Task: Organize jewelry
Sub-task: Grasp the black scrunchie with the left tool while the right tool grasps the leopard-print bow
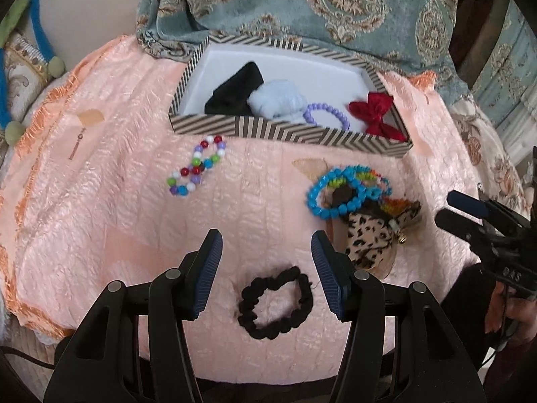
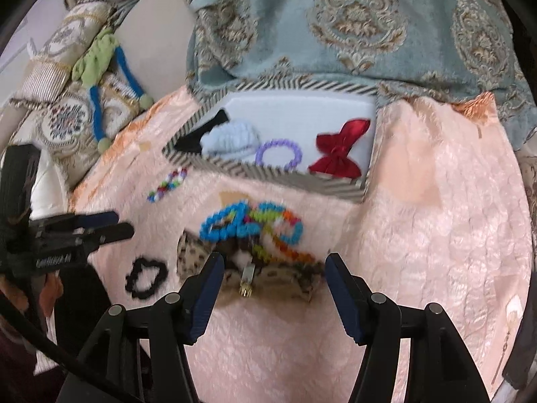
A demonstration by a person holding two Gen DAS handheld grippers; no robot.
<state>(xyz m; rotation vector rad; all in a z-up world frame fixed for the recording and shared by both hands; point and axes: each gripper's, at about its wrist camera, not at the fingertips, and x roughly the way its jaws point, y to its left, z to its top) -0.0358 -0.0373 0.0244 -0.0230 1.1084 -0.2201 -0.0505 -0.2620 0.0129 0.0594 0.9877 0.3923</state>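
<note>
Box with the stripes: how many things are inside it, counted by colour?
Black: 1, a black cloth piece
Light blue: 1, a fluffy hair tie
Purple: 1, a bead bracelet
Red: 1, a bow
Total: 4 things in the box

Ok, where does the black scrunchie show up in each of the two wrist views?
Left wrist view: the black scrunchie lies bottom centre on the pink cloth, between the open left tool's fingers.
Right wrist view: it sits at lower left, blurred, below the left tool and left of the right tool.
Shared landmark: the striped box beyond it.
</note>
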